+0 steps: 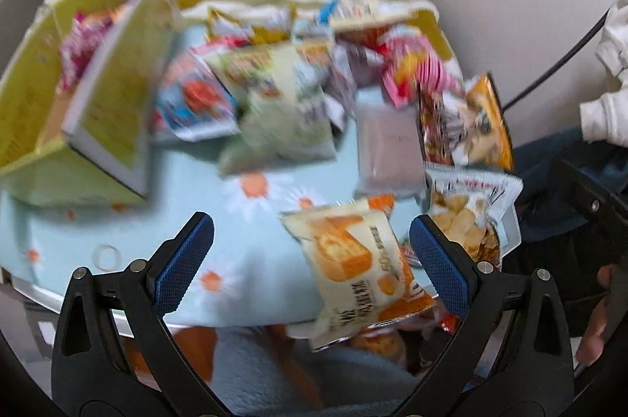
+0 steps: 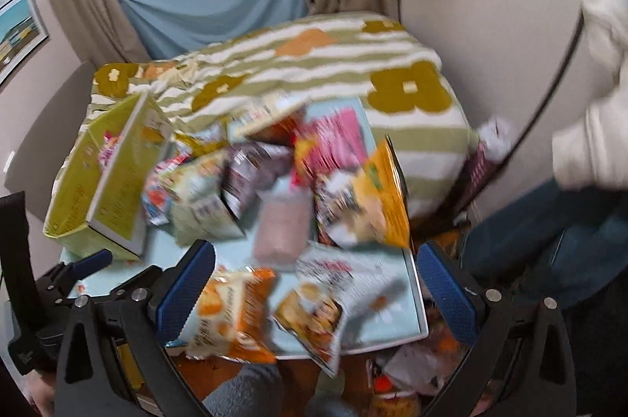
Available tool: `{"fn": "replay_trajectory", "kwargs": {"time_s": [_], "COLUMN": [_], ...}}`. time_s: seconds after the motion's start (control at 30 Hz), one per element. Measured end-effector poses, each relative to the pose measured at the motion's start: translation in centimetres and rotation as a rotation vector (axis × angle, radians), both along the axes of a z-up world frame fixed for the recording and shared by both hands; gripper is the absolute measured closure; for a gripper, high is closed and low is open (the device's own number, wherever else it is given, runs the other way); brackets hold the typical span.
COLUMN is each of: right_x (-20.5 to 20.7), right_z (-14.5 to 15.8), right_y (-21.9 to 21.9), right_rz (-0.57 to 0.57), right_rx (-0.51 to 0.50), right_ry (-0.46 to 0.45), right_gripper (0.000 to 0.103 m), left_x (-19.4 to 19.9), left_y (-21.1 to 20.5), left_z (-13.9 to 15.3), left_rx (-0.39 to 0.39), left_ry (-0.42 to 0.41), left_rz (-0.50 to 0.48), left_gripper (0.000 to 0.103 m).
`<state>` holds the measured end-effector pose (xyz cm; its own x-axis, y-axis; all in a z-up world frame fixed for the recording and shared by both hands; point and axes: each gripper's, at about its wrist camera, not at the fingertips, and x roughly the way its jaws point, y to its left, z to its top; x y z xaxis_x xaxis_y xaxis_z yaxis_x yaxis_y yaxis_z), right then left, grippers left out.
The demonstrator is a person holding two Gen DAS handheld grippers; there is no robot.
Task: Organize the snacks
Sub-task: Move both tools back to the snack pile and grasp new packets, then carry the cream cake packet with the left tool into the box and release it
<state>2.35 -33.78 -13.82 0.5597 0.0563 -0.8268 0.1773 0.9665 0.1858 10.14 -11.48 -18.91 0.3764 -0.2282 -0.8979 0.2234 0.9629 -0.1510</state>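
A pile of snack packets (image 1: 282,83) lies on a small table with a light blue flowered cloth (image 1: 243,252). A yellow-green box (image 1: 90,95) stands open at the left with pink packets inside. My left gripper (image 1: 312,232) is open and empty above the near table edge, with a cream and orange cake packet (image 1: 349,268) between its fingers. My right gripper (image 2: 316,266) is open and empty over the same cake packet (image 2: 231,315) and a white and orange crisp packet (image 2: 333,303). The pile (image 2: 274,173) and box (image 2: 106,181) lie beyond it.
A striped green and white blanket (image 2: 314,64) covers the far end. A wall stands at the right, curtains and a window behind. The person's legs and white sleeve (image 2: 588,142) are at the right. More packets lie on the floor (image 2: 412,358). The left gripper (image 2: 78,268) shows at the left.
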Motion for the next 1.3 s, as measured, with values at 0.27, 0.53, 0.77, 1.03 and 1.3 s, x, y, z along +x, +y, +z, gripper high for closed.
{"fn": "replay_trajectory", "kwargs": {"time_s": [0.27, 0.53, 0.77, 1.03, 1.3], "right_x": [-0.1, 0.4, 1.1, 2.0, 2.6], "right_z": [-5.1, -8.1, -9.5, -10.5, -11.9], "right_y": [-2.1, -2.8, -2.2, -1.5, -1.2], "right_rz": [-0.039, -0.051, -0.033, -0.027, -0.03], "right_rx": [0.09, 0.173, 0.214, 0.238, 0.281], "right_ry": [0.083, 0.128, 0.153, 0.178, 0.199], "right_gripper": [0.0, 0.0, 0.0, 0.003, 0.016], "left_x": [-0.1, -0.1, -0.4, -0.8, -1.0], "left_y": [-3.2, -4.7, -5.2, -4.4, -2.1], "left_z": [-4.7, -7.3, -8.9, -9.3, -8.8], "left_rx": [0.013, 0.054, 0.06, 0.088, 0.104], "left_ry": [0.134, 0.187, 0.208, 0.191, 0.171], "left_rz": [-0.007, -0.011, -0.036, -0.047, -0.03], "left_gripper": [0.002, 0.018, 0.035, 0.037, 0.038]}}
